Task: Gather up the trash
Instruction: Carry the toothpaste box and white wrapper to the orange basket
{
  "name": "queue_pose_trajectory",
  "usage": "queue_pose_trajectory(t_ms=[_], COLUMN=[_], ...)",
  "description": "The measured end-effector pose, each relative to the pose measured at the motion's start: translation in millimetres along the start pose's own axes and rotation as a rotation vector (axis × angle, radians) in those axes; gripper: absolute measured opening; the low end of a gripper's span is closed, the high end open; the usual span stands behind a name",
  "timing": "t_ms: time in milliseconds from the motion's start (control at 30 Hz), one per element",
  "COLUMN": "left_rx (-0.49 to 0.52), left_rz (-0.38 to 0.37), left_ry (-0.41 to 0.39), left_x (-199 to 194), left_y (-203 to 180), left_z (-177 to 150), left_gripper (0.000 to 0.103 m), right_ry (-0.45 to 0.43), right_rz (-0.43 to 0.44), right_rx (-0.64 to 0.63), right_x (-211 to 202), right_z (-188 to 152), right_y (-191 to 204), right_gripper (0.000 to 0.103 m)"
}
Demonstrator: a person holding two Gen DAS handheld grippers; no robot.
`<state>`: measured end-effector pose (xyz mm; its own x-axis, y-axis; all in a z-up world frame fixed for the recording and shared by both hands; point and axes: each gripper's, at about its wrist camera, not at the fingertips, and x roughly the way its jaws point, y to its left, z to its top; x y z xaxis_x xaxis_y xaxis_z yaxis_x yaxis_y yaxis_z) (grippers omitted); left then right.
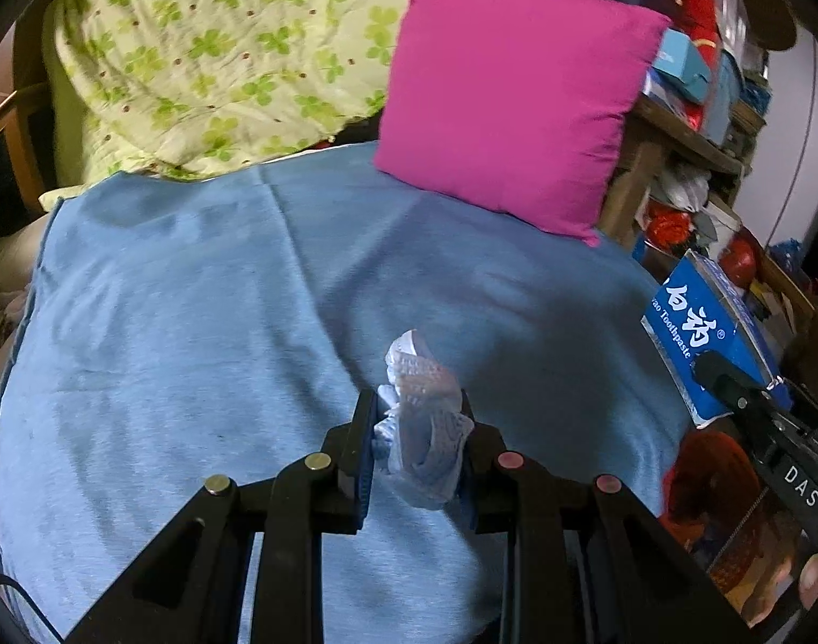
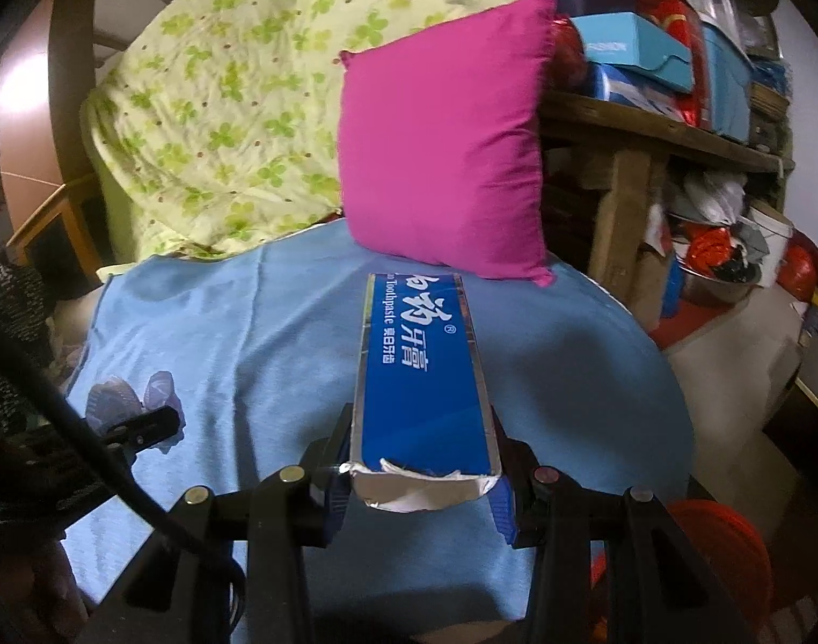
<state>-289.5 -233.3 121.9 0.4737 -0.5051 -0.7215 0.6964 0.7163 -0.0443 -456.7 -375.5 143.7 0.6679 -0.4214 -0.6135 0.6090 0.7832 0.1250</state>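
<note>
Above the blue blanket [image 1: 194,295], the left gripper [image 1: 417,429] is closed on a crumpled tissue [image 1: 422,418], lifted clear for carrying off. To its right, the right gripper [image 2: 422,461] clamps a blue toothpaste box [image 2: 425,375] by its torn end, likely bound for the same bin.

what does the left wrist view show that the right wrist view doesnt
Only the left wrist view shows the left hand-held gripper from behind, shut on a crumpled tissue, with the tissue's full shape visible.

Only the right wrist view shows the right hand-held gripper shut on the toothpaste box along its whole length, including the torn white end nearest the camera, and a metal bowl under the shelf.

Both show the blue cloth, the pink pillow, the green-patterned quilt, the cluttered wooden shelf, and each other's load from the side.
</note>
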Motion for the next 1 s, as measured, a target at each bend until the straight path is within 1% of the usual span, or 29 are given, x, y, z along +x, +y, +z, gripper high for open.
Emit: queue_pose_trajectory(t_ms=[333,567,767,867,1000], left_rx=[0.054,0.097,0.138,0.164,0.202], left_rz=[-0.056,-0.103,-0.15,-0.172,-0.199], left_ry=[0.024,0.037,0.044,0.044,0.043], left_x=[4.6,7.9,9.5,9.6,10.1], left_y=[-35.3,-60.6,-85.6,-100.0,-124.3], left_z=[-9.8,-16.4,-18.2,-18.1,-16.9], left_gripper=[0.027,0.027,0.027,0.027,0.027], right_ry=[0.025,0.054,0.076,0.105,0.139], right_rz=[-0.083,-0.178,-0.277,-0.321,-0.357], right_rx=[0.036,0.083,0.125,0.154,0.191], right_x=[-16.9,-41.4,-67.0,-73.1,-75.3], right_z=[-22.0,-46.6,-67.8,-83.9,-101.6], right_y=[-46.3,-95.9,-138.8,-161.2,-182.2], right_gripper=[0.045,0.045,0.045,0.045,0.045])
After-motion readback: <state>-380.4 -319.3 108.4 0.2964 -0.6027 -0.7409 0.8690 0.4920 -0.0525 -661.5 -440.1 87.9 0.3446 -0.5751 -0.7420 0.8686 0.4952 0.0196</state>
